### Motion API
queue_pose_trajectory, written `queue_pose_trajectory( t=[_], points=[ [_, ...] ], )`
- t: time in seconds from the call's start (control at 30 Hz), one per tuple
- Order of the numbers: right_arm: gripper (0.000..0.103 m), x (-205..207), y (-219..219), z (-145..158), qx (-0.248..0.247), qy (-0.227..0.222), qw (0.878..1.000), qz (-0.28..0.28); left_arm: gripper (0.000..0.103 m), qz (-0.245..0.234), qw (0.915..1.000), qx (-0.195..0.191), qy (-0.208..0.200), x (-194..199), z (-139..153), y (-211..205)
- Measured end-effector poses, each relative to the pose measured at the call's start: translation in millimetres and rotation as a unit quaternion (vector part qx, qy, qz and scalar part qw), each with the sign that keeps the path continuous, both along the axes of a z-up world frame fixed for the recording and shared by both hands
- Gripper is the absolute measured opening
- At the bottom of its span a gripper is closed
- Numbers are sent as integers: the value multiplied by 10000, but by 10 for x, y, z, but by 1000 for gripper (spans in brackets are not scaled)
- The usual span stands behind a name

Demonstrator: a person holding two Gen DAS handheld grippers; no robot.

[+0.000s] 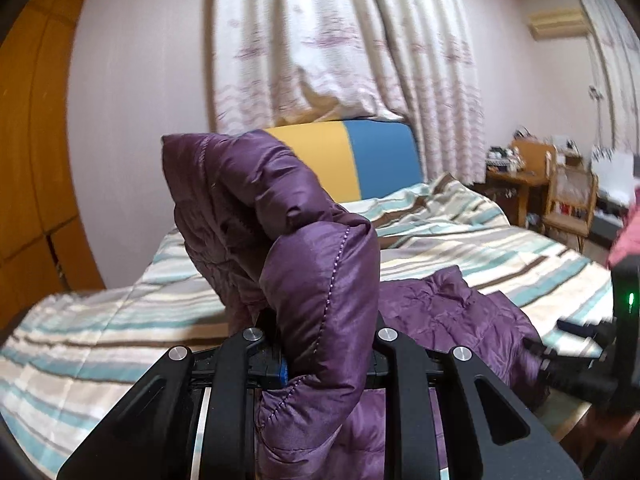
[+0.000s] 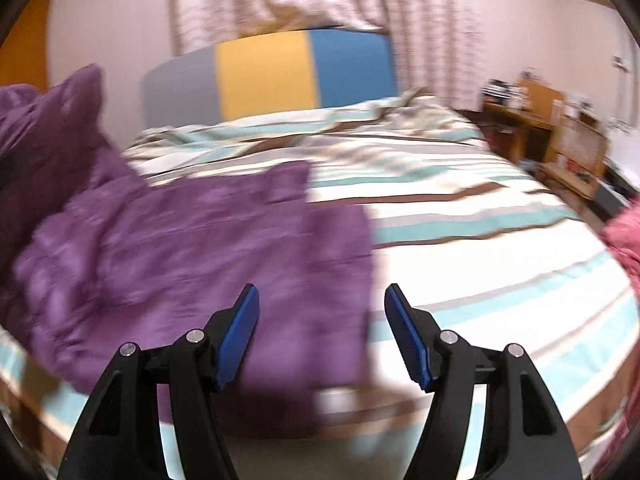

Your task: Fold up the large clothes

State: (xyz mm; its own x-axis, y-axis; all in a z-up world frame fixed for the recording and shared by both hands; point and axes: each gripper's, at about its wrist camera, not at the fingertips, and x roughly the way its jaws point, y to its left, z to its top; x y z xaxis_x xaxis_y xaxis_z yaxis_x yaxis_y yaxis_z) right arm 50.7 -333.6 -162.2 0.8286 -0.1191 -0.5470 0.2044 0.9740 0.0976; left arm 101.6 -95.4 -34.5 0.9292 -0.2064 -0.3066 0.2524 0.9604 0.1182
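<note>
A purple quilted puffer jacket (image 1: 280,220) lies on a striped bed (image 1: 500,252). My left gripper (image 1: 324,360) is shut on a thick fold of the jacket and holds it raised above the bed; the fabric hides the fingertips. In the right wrist view the jacket (image 2: 192,240) lies spread over the near left part of the bed (image 2: 480,240), blurred. My right gripper (image 2: 322,332) is open and empty, above the jacket's near right edge. The right gripper's body also shows at the right edge of the left wrist view (image 1: 600,352).
A grey, yellow and blue headboard (image 2: 280,76) stands at the far end under patterned curtains (image 1: 340,40). Wooden desk and chair with clutter (image 1: 552,184) stand far right. A pink cloth (image 2: 624,240) lies at the right edge. Wooden wardrobe (image 1: 28,140) stands left.
</note>
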Motion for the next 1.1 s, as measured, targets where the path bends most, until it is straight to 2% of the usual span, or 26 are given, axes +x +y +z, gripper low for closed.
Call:
queue_pose_trajectory(
  t=[0.2, 0.4, 0.53, 0.63, 0.87, 0.97, 1.1],
  points=[
    [67, -152, -574, -40, 528, 22, 9953, -813, 21, -360, 9990, 280, -13, 11, -16, -360],
    [67, -224, -766, -69, 480, 127, 9921, -1149, 21, -827, 9959, 354, 125, 40, -90, -704],
    [69, -212, -793, -101, 223, 229, 9895, -1408, 21, -1225, 9909, 329, 458, 57, -237, -947],
    [69, -190, -813, -132, 112, 285, 9889, -1457, 21, -1371, 9873, 413, 688, 74, -380, -1104],
    [69, -179, -839, -162, 211, 295, 9888, -1445, 21, -1604, 9803, 672, 940, 105, -646, -1394],
    [69, -163, -851, -180, 253, 312, 9887, -1441, 21, -1715, 9770, 664, 1077, 125, -745, -1455],
    [69, -151, -843, -222, 287, 355, 9888, -1421, 35, -1950, 9719, 410, 1253, 133, -818, -1429]
  ],
)
